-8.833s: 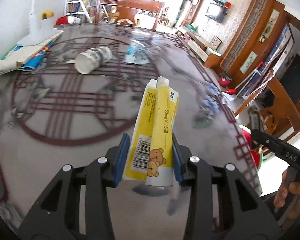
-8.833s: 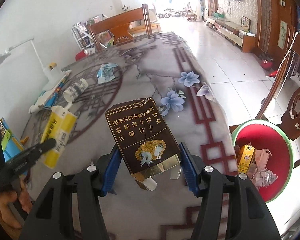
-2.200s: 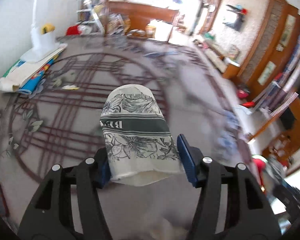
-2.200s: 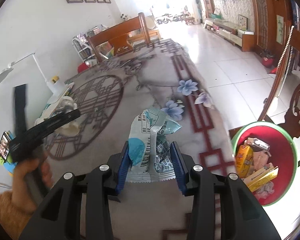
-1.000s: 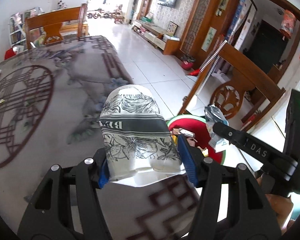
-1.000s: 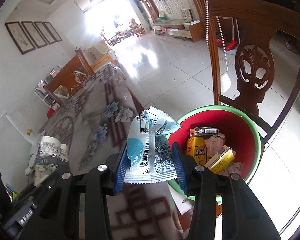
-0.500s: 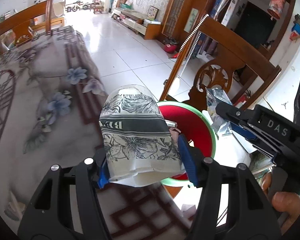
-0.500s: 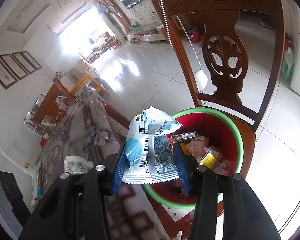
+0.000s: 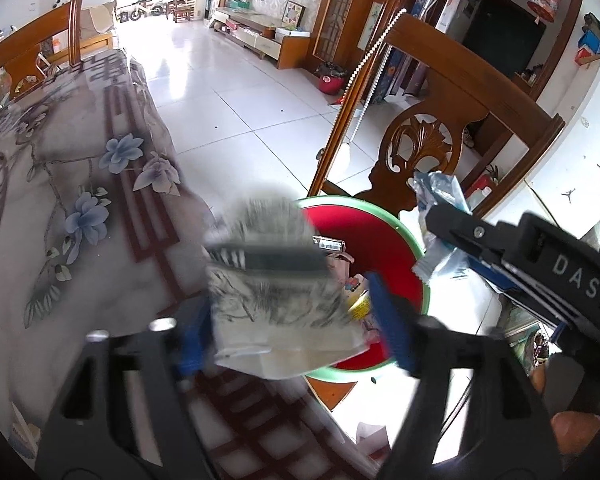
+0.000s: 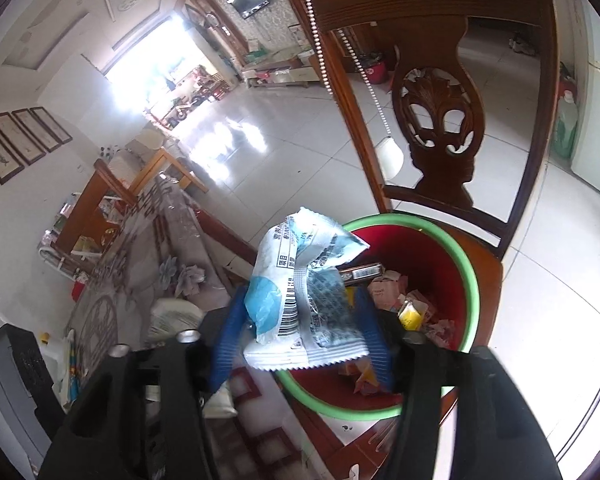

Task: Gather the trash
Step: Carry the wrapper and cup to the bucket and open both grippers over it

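The red bin with a green rim (image 9: 418, 250) (image 10: 470, 276) stands on a wooden chair seat and holds several wrappers. In the left wrist view the crushed paper cup (image 9: 274, 296) is blurred between the spread pads of my left gripper (image 9: 292, 320), beside the bin's near edge. My right gripper (image 10: 302, 338) has its jaws spread around the blue and white snack wrapper (image 10: 300, 292) over the bin's near rim. The wrapper also shows in the left wrist view (image 9: 440, 200).
The carved wooden chair back (image 9: 428, 148) (image 10: 440, 116) rises behind the bin, with a bead cord (image 10: 348, 52) hanging on it. The table with the flowered cloth (image 9: 80, 208) (image 10: 156, 264) lies left of the bin. White tiled floor lies beyond.
Both grippers moved from over the table to the bin. The left jaws have spread and the cup is slipping, blurred. The right jaws have widened around the wrapper.
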Action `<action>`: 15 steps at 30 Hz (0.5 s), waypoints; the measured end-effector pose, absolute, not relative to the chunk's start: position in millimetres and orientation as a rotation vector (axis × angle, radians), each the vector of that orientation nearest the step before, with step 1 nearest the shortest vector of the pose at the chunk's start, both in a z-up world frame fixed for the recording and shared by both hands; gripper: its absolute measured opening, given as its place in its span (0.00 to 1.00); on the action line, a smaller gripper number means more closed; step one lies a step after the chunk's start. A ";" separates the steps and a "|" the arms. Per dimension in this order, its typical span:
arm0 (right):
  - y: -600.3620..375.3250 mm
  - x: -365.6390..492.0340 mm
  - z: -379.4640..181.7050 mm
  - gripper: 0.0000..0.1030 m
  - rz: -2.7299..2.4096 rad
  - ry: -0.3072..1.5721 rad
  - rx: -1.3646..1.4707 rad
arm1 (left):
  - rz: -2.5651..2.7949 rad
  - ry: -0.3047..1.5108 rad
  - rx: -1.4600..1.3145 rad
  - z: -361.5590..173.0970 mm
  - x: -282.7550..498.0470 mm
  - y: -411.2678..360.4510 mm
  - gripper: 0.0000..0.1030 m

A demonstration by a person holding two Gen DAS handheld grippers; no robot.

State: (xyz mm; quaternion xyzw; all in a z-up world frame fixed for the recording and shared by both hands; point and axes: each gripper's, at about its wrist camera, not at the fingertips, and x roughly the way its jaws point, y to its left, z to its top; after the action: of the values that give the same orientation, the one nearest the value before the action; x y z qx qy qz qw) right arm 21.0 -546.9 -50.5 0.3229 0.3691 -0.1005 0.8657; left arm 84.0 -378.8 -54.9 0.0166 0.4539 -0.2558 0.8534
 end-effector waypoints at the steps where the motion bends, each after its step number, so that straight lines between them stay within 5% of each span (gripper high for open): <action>1: -547.5 20.6 -50.3 0.68 -0.223 0.771 0.675 | -0.535 0.943 0.035 -53.5 82.9 -378.5 0.84; 11: -525.6 24.0 -33.5 0.72 -0.205 0.714 0.576 | -0.504 0.779 0.010 -21.8 61.3 -334.0 0.95; 15: -484.8 24.9 -8.9 0.82 -0.155 0.625 0.413 | -0.429 0.652 0.004 0.5 46.4 -291.7 0.95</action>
State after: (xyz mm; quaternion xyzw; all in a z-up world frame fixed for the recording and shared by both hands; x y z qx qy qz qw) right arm 24.9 -484.8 -8.9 0.2017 0.3051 -0.0757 0.9276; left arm 46.4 -291.7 0.5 0.0018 0.3176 -0.2089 0.9249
